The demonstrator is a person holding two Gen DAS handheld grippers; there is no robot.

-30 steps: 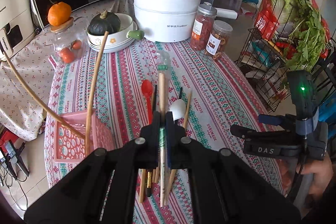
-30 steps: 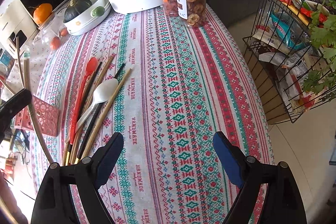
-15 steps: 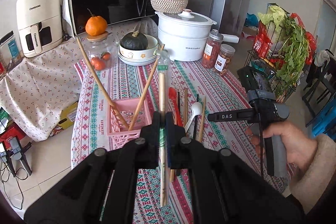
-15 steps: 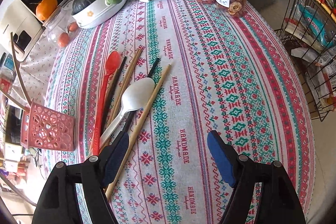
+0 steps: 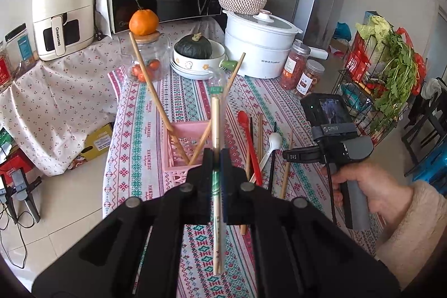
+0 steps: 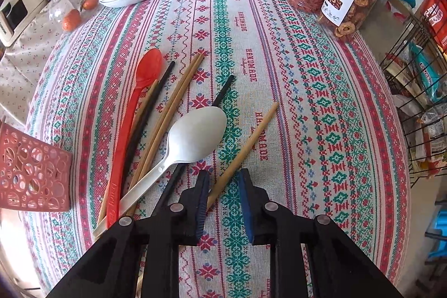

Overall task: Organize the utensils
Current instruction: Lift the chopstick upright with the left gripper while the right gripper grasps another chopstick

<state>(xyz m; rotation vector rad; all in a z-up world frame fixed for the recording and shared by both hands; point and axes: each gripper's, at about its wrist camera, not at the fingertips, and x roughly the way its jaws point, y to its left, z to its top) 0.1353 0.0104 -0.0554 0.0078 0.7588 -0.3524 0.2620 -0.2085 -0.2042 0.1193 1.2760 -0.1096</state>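
Observation:
My left gripper [image 5: 216, 155] is shut on a plastic-wrapped pair of chopsticks [image 5: 215, 124], held upright above the table's near end. Just beyond it stands a pink basket [image 5: 178, 136] with two wooden chopsticks [image 5: 152, 91] leaning in it. Right of the basket lie a red spoon [image 6: 134, 102], a white spoon [image 6: 195, 133], black chopsticks [image 6: 151, 108] and wooden ones. My right gripper [image 6: 223, 186] points down over this pile, its jaws closing. A single wooden chopstick [image 6: 251, 136] lies between them, close to the left pad, with a gap to the right pad.
A white pot [image 5: 259, 46], two snack jars [image 6: 346, 4], a bowl with a green squash [image 5: 195, 55] and a glass jar topped by an orange [image 5: 145, 52] line the table's far end. A wire rack of vegetables [image 5: 391, 80] stands off the right edge.
My right gripper has sunk toward the utensil pile and its jaws have narrowed around the single wooden chopstick. My left gripper has drawn back with the wrapped chopsticks, bringing the basket ahead of it.

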